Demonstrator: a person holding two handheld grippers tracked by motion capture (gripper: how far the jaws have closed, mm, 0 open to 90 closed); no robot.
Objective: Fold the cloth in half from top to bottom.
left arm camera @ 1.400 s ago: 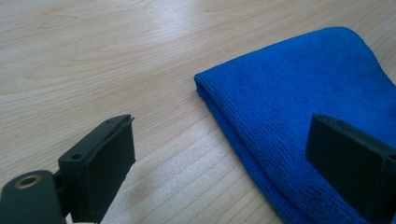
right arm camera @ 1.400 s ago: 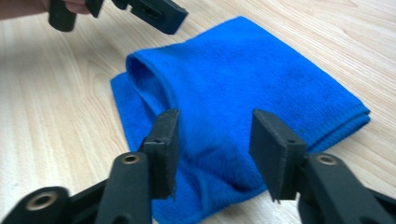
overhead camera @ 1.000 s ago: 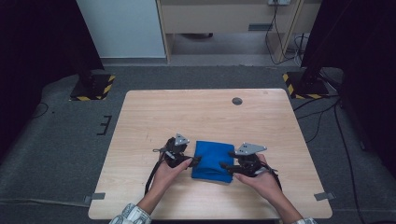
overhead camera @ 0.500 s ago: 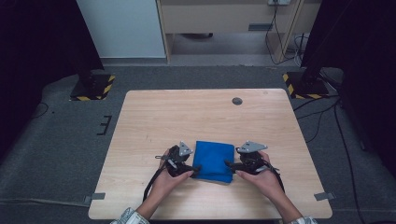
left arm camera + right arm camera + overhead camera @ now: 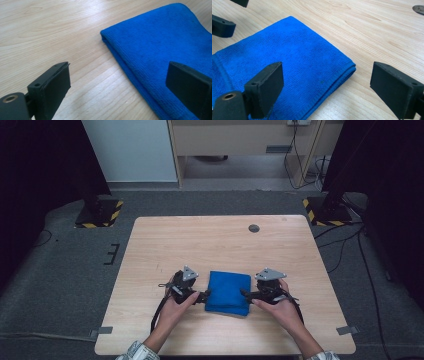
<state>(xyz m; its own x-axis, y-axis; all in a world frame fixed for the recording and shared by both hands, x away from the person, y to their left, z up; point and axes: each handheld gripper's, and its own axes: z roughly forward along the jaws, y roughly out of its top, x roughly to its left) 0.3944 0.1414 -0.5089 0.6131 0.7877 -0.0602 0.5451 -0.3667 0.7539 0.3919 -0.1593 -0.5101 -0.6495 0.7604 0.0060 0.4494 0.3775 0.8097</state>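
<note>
Both claws flank folded blue cloth [image 5: 228,292]: left claw [image 5: 204,296] apart, right claw [image 5: 245,293] just spread, nothing gripped.

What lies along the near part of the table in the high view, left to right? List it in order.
Left hand → left gripper, jaws open → folded blue cloth → right gripper, jaws open and just been opening → right hand.

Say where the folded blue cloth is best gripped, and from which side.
Probably at a near corner of the blue cloth, coming in low from either side edge. It lies flat and folded, and the stacked layers at its edge give the open jaws a lip to pinch; the top offers nothing.
</note>
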